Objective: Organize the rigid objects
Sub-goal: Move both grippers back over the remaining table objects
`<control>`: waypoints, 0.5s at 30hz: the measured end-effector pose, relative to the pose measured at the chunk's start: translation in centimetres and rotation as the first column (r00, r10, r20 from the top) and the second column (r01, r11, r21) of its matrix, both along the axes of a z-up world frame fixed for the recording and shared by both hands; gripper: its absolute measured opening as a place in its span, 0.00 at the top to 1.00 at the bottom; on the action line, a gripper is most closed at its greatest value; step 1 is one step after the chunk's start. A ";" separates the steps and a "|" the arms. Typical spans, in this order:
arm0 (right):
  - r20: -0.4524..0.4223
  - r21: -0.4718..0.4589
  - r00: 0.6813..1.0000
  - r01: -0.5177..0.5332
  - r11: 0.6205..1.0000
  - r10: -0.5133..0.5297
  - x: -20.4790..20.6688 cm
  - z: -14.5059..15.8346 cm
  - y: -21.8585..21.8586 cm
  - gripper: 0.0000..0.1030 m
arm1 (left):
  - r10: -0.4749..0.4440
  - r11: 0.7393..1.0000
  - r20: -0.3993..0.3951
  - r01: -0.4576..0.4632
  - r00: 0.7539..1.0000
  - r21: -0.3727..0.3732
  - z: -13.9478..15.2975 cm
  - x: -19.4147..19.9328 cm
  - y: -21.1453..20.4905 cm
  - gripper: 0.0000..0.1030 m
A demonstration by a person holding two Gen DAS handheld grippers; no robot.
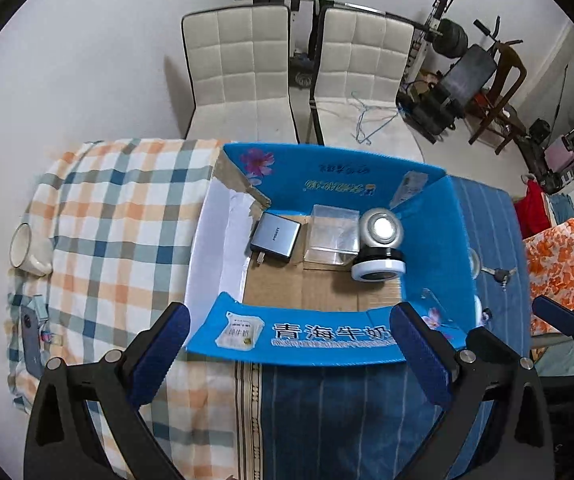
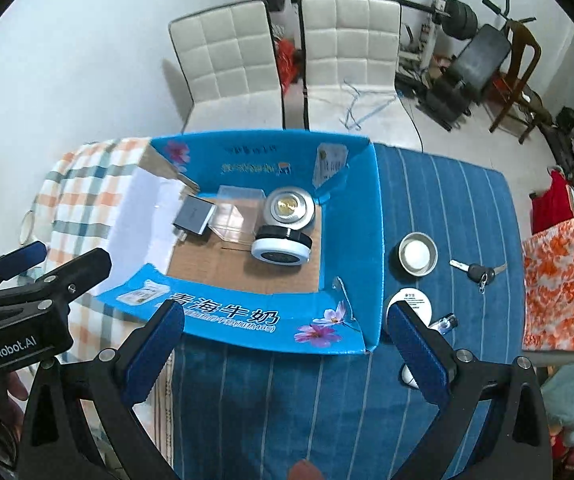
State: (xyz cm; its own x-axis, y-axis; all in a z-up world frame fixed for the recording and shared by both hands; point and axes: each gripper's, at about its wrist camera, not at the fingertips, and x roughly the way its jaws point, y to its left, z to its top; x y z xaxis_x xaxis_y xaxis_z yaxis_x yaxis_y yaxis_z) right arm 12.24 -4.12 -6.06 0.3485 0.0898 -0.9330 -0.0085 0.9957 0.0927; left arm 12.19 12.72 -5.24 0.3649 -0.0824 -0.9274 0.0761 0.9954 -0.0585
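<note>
1. A blue cardboard milk box (image 1: 327, 340) with printed flowers and white Chinese lettering stands open on the table, its brown floor bare at the near side
2. Along the far wall of the box sit four things in a row: a grey rectangular power adapter (image 1: 275, 237) with its plug prongs pointing toward the near side, a clear plastic square case (image 1: 333, 234) just right of it, a round silver tin (image 1: 381, 227) tilted up against the right corner, and a round black-and-white jar (image 1: 379, 268) lying in front of the tin and touching it
3. The left gripper (image 1: 291, 356) hovers above the near wall of the box, its blue-padded fingers (image 1: 159, 356) spread wide with nothing between them
4. The right gripper (image 2: 287, 352) hangs over the same near wall, toward the right corner, its fingers (image 2: 417, 350) also wide apart and empty
5. On the blue striped cloth (image 2: 467, 208) right of the box lie a small round metal dish (image 2: 417, 255), a black-headed key (image 2: 477, 271), a white round lid with print (image 2: 413, 306) partly behind the right finger, and a small dark lighter-like item (image 2: 445, 323)
6. On the orange-and-blue checked cloth (image 1: 127, 216) left of the box rests a white ceramic mug (image 1: 29, 250) on its side
7. Two white padded chairs (image 1: 243, 68) stand behind the table
</note>
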 end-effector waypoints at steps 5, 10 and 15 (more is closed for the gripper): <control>0.027 0.072 1.000 -0.012 0.997 0.010 -1.7 2.6 -1.9 0.00 | -0.007 1.000 0.052 0.007 0.999 0.013 2.8 -1.6 -1.9 0.00; 0.030 0.098 0.999 0.033 0.995 -0.036 -3.4 3.3 -6.7 0.00 | -0.046 0.999 0.066 0.047 0.997 -0.007 3.7 -2.3 -5.9 0.00; -0.027 0.044 0.984 0.178 0.983 -0.177 -5.6 0.7 -14.9 0.00 | -0.158 0.987 0.028 0.159 0.987 -0.036 1.4 -2.6 -13.2 0.00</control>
